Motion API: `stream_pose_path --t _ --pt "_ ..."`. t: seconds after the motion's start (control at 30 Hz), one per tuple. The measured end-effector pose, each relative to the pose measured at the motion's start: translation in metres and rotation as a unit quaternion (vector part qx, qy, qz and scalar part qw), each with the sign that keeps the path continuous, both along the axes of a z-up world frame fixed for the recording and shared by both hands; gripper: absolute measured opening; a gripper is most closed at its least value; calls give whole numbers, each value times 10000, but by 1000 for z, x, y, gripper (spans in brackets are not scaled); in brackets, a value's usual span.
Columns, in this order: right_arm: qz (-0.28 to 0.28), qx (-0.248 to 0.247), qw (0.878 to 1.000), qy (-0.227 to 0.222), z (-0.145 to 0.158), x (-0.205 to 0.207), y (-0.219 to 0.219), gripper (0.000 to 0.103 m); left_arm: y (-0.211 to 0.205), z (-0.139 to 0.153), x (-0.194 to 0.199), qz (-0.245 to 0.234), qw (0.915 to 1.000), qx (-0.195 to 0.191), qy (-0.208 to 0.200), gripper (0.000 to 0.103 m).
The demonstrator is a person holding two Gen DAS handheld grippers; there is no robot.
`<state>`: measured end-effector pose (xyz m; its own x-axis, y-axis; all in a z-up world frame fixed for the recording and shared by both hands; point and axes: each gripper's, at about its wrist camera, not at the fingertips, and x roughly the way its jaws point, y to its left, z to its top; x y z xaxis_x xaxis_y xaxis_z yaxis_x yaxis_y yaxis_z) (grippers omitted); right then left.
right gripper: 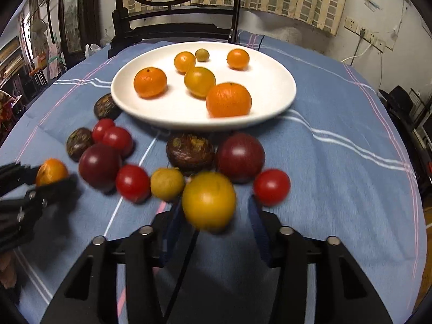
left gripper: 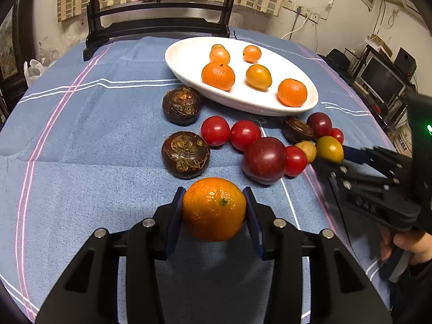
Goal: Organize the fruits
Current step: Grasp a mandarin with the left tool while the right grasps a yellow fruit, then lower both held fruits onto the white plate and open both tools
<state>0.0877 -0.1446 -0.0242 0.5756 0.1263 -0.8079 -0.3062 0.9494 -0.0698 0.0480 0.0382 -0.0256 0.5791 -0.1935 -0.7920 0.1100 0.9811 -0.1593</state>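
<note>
Left wrist view: left gripper point(left gripper: 214, 210) squeezes an orange point(left gripper: 214, 208) above the table's point(left gripper: 81, 162) near edge. Right gripper point(right gripper: 213, 210) fingers flank a yellow fruit point(right gripper: 208, 200), with a gap showing. Bare cloth lies left of the white plate point(right gripper: 270, 108).

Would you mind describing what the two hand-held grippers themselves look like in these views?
Both are matte black. The left hand-held gripper has angular linkage arms with silver pivot pins and flat dark-blue pads. The right hand-held gripper matches it, and a thin black cable runs beneath it. From the left view its body shows screws and a green light.
</note>
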Motion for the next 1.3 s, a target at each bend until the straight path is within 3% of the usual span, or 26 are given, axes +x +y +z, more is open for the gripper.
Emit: stream_pose_path --t 0.07,0.3,0.6,0.87,1.13,1.3 --pt "95 -16 9999 37 -1 5 4 38 -1 -1 0 -27 10000 -8 16 42" --pt "56 122 9999 -54 8 -16 2 37 -5 7 -5 -32 9999 60 -117 42" --pt "208 67 9968 -771 59 -39 0 37 -13 53 -1 -171 9987 229 -428 42" --pt "97 73 9937 -1116 88 2 7 37 -23 92 53 -132 9968 352 -704 42" --pt "-43 -13 9932 -1162 84 56 20 37 -25 76 124 161 9970 563 -502 42" --pt "-48 174 9959 -882 66 90 24 37 -27 63 152 224 9971 623 -373 42"
